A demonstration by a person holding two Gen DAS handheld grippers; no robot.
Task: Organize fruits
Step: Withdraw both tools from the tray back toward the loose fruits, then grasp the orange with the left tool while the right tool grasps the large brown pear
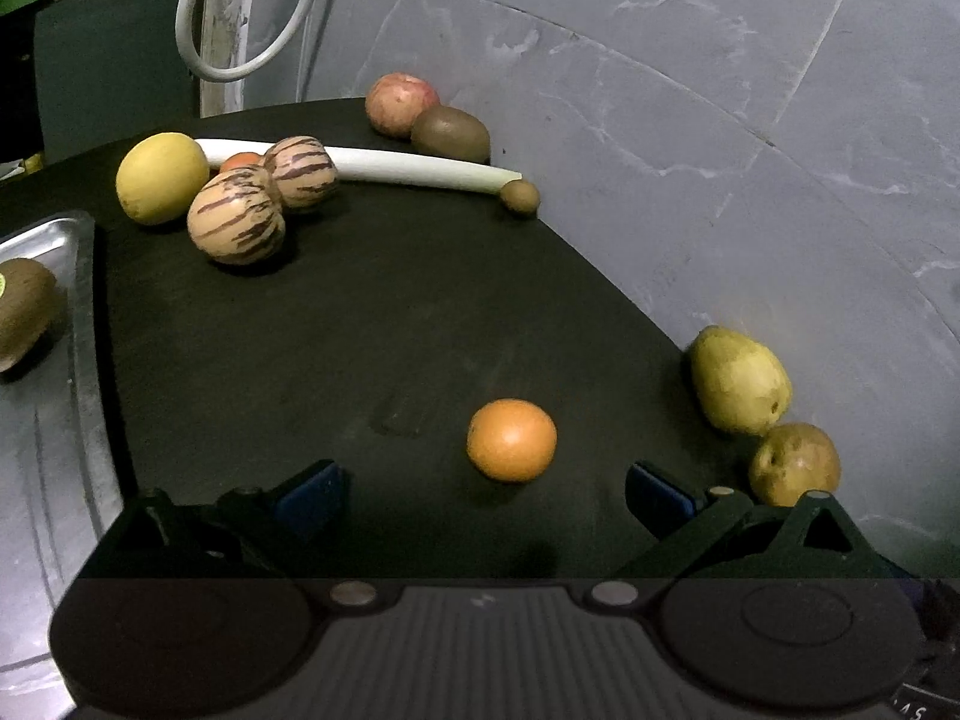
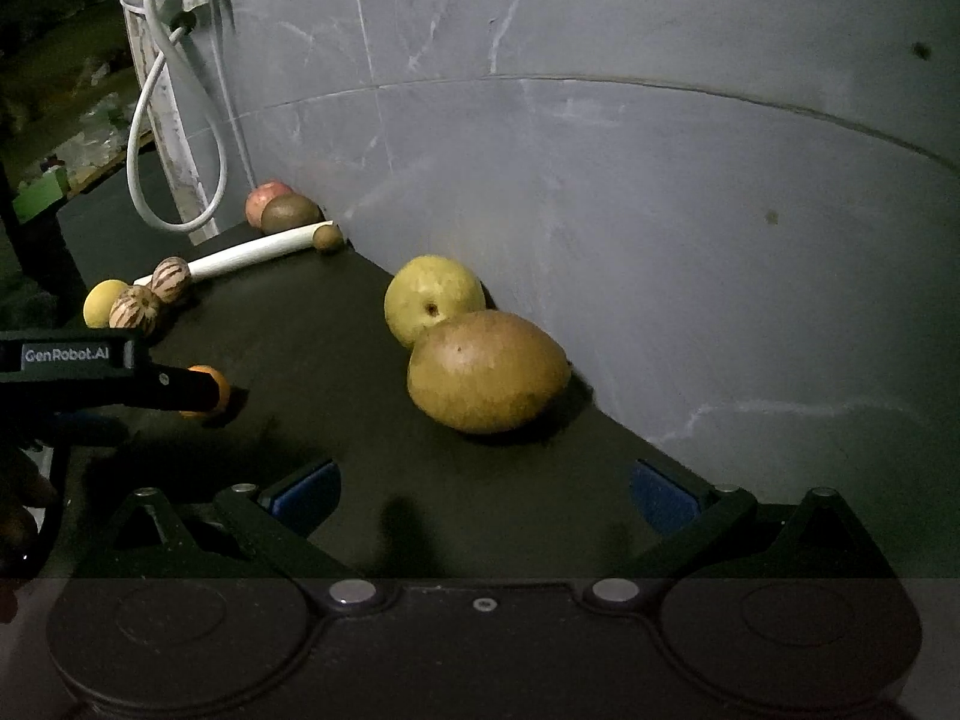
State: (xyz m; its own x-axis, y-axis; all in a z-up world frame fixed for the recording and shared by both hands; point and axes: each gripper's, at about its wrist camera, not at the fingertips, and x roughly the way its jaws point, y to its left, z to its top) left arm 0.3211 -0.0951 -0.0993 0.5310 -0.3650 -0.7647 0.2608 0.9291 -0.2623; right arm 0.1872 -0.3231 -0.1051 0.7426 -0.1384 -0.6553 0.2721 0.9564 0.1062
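Note:
An orange [image 1: 511,439] lies on the black table just ahead of my open, empty left gripper [image 1: 483,495]. In the right wrist view the orange [image 2: 217,387] is partly hidden behind the left gripper's finger. A green pear [image 1: 738,381] and a brown pear [image 1: 793,463] lie by the wall. In the right wrist view the brown pear [image 2: 487,371] lies a short way ahead of my open, empty right gripper [image 2: 483,498], with the green pear [image 2: 433,297] behind it. A kiwi [image 1: 24,312] lies in the metal tray [image 1: 48,468] at the left.
At the back lie two striped melons [image 1: 237,219], a yellow fruit [image 1: 162,177], a white leek stalk [image 1: 414,171], a small kiwi [image 1: 519,195], an apple [image 1: 401,103] and a large kiwi [image 1: 451,133]. A grey marble wall [image 1: 720,120] borders the table's right side. A white cable [image 2: 153,168] hangs at the back.

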